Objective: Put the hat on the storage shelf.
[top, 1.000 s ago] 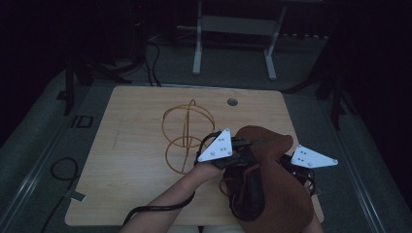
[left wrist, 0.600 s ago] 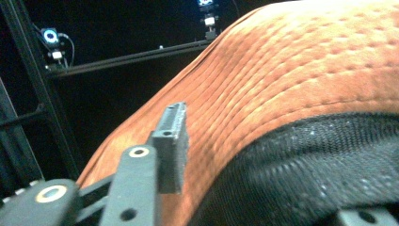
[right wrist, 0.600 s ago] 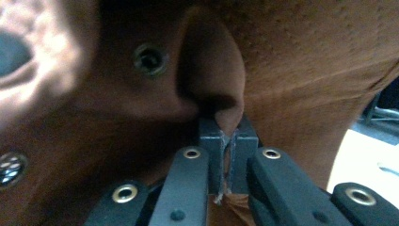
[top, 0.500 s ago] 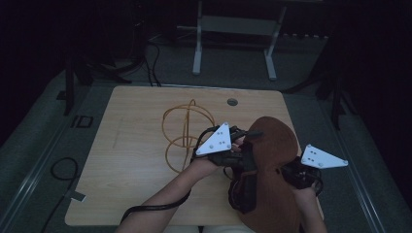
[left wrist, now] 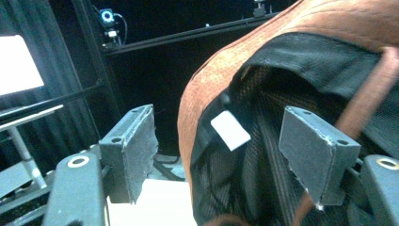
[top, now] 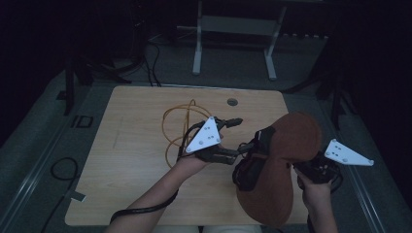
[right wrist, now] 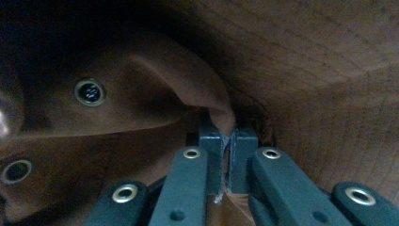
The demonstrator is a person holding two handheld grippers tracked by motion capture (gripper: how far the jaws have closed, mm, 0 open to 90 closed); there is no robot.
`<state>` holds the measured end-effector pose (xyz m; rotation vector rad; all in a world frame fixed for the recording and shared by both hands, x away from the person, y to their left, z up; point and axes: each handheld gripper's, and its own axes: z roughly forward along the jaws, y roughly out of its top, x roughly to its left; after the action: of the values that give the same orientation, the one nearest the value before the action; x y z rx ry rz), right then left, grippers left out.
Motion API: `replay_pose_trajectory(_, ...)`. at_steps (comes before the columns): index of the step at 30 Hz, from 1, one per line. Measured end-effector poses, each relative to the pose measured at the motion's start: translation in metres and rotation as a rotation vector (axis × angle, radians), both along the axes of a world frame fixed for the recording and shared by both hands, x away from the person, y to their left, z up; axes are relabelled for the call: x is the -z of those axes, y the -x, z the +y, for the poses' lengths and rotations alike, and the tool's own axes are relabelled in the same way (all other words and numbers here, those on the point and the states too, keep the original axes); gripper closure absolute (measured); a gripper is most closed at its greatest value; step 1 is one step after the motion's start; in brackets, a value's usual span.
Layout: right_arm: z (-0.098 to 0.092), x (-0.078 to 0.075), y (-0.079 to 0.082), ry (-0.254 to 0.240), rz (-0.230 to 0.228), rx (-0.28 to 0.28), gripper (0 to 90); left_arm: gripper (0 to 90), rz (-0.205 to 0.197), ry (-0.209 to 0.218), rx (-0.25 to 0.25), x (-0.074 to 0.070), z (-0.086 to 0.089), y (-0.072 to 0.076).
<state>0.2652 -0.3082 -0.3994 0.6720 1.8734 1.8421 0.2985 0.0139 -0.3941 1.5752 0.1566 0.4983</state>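
A brown cap (top: 291,145) with a black mesh lining hangs above the table's right front. My right gripper (top: 303,167) is shut on a fold of its brown cloth (right wrist: 306,70), the pads (right wrist: 212,141) pinched tight beside two metal eyelets (right wrist: 89,92). My left gripper (top: 238,138) is at the cap's left side, at its dark inside. Its jaws have just been opening. In the left gripper view the cap's rim (left wrist: 263,61) and a white label (left wrist: 229,130) lie between the grey pads (left wrist: 136,141), which do not press on it.
A loose orange cable (top: 180,126) loops on the wooden table (top: 131,160) behind my left hand. A round grommet hole (top: 232,102) is near the far edge. A white desk frame (top: 233,43) stands on the floor beyond. A black cable trails from my left forearm.
The cap has risen and shifted right with my right hand. My left gripper's jaws have spread apart and let go of the cap's inner rim.
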Motion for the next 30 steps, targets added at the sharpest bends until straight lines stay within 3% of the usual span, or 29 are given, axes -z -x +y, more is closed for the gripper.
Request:
replay_pose_trajectory(2, -0.002, -0.003, -0.002, -0.006, -0.005, 0.008, 87.4, 22.8, 0.017, 0.003, 0.002, -0.003, 0.007, 0.003)
replay_pose_trajectory(3, -0.002, -0.004, -0.003, -0.007, -0.008, 0.014, 87.4, 16.1, 0.028, -0.007, -0.012, -0.004, 0.011, 0.004)
replay_pose_trajectory(7, -0.002, -0.010, -0.010, -0.001, -0.015, 0.025, 87.4, 6.1, 0.047, -0.031, -0.060, -0.009, 0.028, 0.011)
replay_pose_trajectory(16, 0.009, -0.023, -0.038, -0.010, -0.011, 0.029, 87.4, 4.4, 0.055, -0.021, -0.173, -0.005, 0.090, 0.028)
replay_pose_trajectory(22, 0.027, -0.030, -0.061, -0.003, -0.006, 0.025, 87.4, 4.5, 0.080, -0.007, -0.249, 0.011, 0.133, 0.040)
replay_pose_trajectory(30, 0.055, -0.049, -0.088, 0.006, -0.014, 0.016, 87.4, 4.7, 0.113, 0.025, -0.341, 0.044, 0.181, 0.060)
